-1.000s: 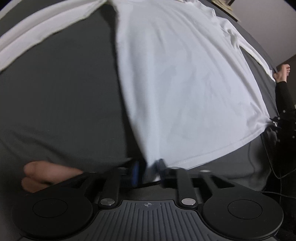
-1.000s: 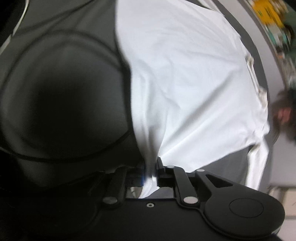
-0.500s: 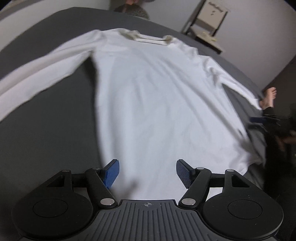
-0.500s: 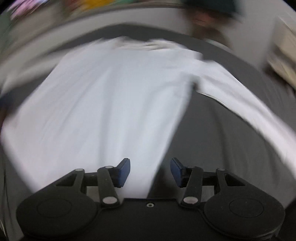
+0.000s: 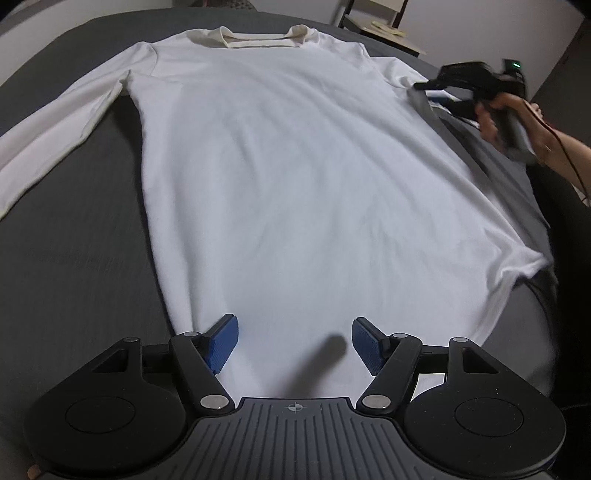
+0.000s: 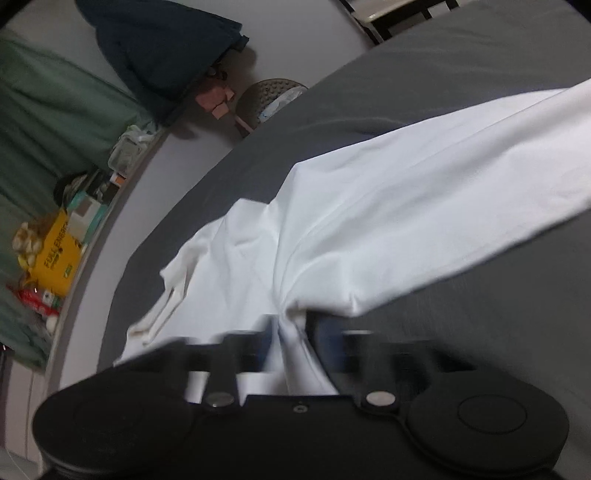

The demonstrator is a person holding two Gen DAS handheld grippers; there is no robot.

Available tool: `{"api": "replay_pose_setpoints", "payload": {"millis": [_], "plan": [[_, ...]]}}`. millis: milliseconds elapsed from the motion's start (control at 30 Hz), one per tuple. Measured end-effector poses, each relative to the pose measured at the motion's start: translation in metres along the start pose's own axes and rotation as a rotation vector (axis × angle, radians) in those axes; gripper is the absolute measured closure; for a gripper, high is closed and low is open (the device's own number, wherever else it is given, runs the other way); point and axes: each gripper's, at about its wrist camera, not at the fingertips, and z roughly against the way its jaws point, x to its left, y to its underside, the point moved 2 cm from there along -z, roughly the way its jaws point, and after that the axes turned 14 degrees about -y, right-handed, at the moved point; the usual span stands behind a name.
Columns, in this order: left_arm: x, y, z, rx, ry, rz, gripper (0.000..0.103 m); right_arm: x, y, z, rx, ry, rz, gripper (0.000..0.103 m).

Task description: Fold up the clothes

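A white long-sleeved shirt [image 5: 295, 177] lies flat on the dark grey bed [image 5: 74, 258], collar far, hem near. My left gripper [image 5: 293, 341] is open and empty, its blue pads just above the hem. In the right wrist view my right gripper [image 6: 291, 332] is shut on a bunch of the white shirt [image 6: 388, 221] near the shoulder and sleeve; the view is blurred. The right gripper also shows in the left wrist view [image 5: 476, 85], held by a hand at the shirt's far right side.
The grey bed sheet [image 6: 443, 92] spreads around the shirt. A dark chair [image 5: 373, 18] stands beyond the bed's far edge. In the right wrist view, green curtains [image 6: 44, 122], a yellow box [image 6: 55, 254] and clutter line the wall.
Both grippers let go of the hem and opened. The left one stays open above the hem. The right one moved to the shirt's far right side and shut on the fabric there.
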Motion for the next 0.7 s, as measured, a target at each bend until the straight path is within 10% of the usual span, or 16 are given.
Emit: {"api": "replay_pose_setpoints", "payload": {"millis": [233, 333, 433, 533, 700], "plan": [[0.006, 0.007, 0.006, 0.009, 0.009, 0.032, 0.034, -0.011, -0.013, -0.019, -0.032, 0.042, -0.068, 0.095], [0.012, 0.005, 0.01, 0.005, 0.023, 0.108, 0.034, -0.011, -0.016, -0.02, -0.038, 0.04, -0.082, 0.07], [0.035, -0.002, 0.029, -0.148, 0.025, 0.244, 0.034, 0.005, -0.009, 0.006, -0.031, 0.008, -0.012, 0.058], [0.071, -0.01, 0.044, -0.295, -0.059, 0.442, 0.002, 0.016, 0.003, 0.033, -0.039, -0.033, 0.034, 0.058], [0.142, -0.008, 0.039, -0.369, -0.158, 0.772, 0.001, 0.029, 0.039, 0.065, -0.001, -0.172, -0.003, 0.057]]}}
